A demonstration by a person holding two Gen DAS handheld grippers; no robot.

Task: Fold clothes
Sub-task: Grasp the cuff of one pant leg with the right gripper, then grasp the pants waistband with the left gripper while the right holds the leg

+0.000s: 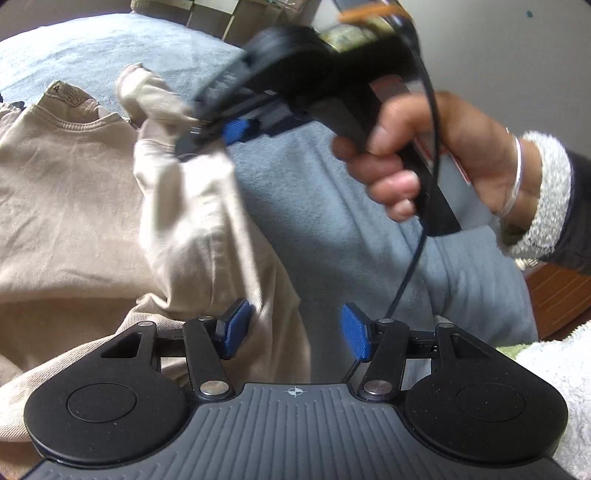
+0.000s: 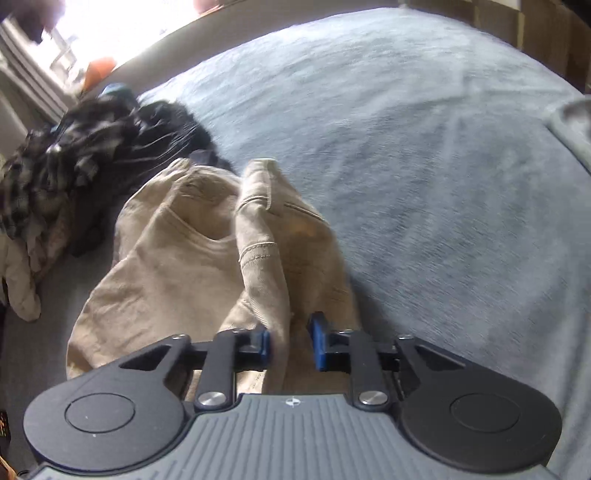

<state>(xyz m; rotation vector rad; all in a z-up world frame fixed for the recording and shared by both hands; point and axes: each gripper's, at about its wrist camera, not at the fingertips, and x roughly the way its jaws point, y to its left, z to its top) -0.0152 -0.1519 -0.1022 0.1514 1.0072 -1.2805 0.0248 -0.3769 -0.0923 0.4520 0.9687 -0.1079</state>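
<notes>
A grey-blue blanket [image 2: 424, 147] covers the bed. A bright window [image 2: 110, 26] stands beyond it, a wooden surface [image 1: 561, 295] beside it.

Each handheld gripper is built alike: the left gripper [image 1: 297, 332] and the right gripper [image 2: 291, 341] have a grey ribbed plastic base with a small white crosshair mark at its far middle edge, flanked left and right by two round black discs. From these run black linkage arms pinned with shiny silver round screws, ending in blue textured pads [image 1: 355, 332]. A thin dark cable [image 1: 406, 269] hangs from the black pistol-style handle of the right gripper. The person's right hand [image 1: 436, 155] wears a thin silver bangle [image 1: 517, 173] and a dark sleeve with a fuzzy white fleece cuff [image 1: 550, 192].
</notes>
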